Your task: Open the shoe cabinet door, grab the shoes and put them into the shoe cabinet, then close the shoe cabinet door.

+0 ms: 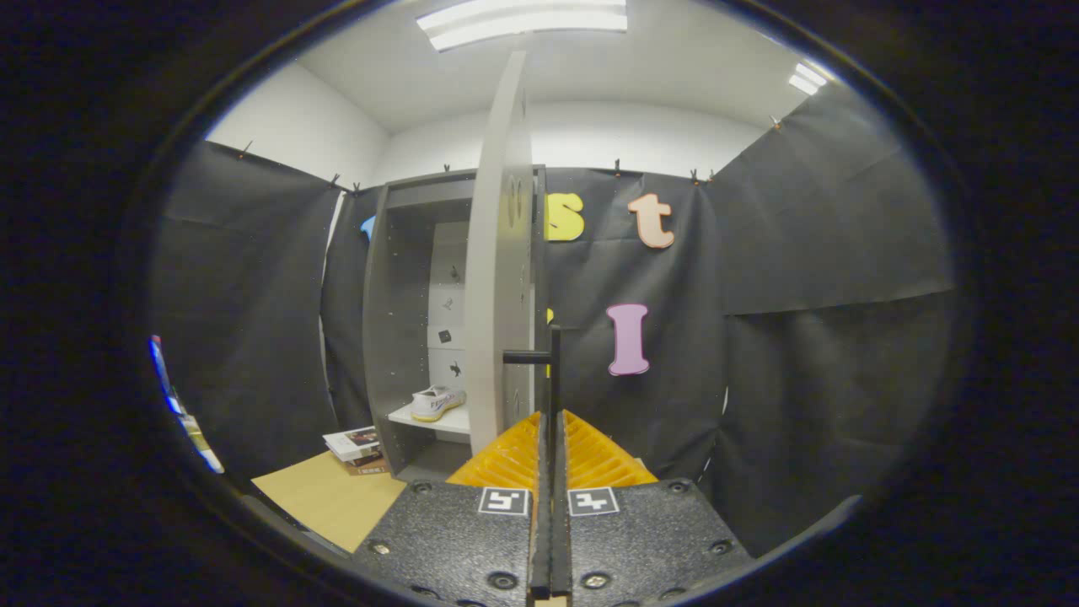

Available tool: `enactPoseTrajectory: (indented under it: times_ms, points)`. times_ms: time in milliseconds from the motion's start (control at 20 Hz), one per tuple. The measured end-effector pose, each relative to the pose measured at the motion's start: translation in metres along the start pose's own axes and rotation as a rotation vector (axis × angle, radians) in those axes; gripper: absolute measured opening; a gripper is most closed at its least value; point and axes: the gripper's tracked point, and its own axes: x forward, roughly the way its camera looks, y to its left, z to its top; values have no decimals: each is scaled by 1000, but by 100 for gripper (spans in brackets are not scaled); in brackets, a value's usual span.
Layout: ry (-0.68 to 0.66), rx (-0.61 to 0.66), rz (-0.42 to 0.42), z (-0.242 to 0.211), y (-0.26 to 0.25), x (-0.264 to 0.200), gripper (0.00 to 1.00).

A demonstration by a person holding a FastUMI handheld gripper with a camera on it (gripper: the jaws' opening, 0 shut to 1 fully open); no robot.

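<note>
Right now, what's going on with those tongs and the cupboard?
Tongs shut on door handle. Cupboard door swung open. One shoe on the shelf. Nothing blocking.

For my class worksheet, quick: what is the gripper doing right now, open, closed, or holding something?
Gripper: closed on the black door handle of the open cabinet door, one finger on each side of it. A white shoe already sits on the shelf inside.

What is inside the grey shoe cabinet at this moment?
A white sneaker with a yellow sole lies on a white shelf inside the grey shoe cabinet. The open grey door, whose black handle the shut gripper pinches, covers the cabinet's right part.
</note>
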Motion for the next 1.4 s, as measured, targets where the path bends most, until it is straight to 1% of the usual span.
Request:
enactPoseTrajectory:
  times_ms: [50, 100, 150, 200, 350, 400, 600, 700, 1000, 1150, 1400]
  points:
    - [-8, -5, 10, -2, 12, -12, 4]
    - [-20, -10, 23, -1, 24, -23, 30]
    - [-27, -21, 24, -2, 30, -32, 45]
    - [-34, -29, 21, -5, 36, -41, 70]
    - [-55, -9, 53, -13, 66, -58, 96]
    - [-59, 4, 71, -17, 77, -61, 100]
    - [-64, 9, 169, -43, 124, -59, 100]
    - [-50, 16, 179, -64, 138, -49, 100]
    - [-7, -24, 225, -131, 193, -7, 100]
    - [66, -18, 246, -180, 220, 15, 100]
    - [238, -31, 225, -282, 245, 66, 100]
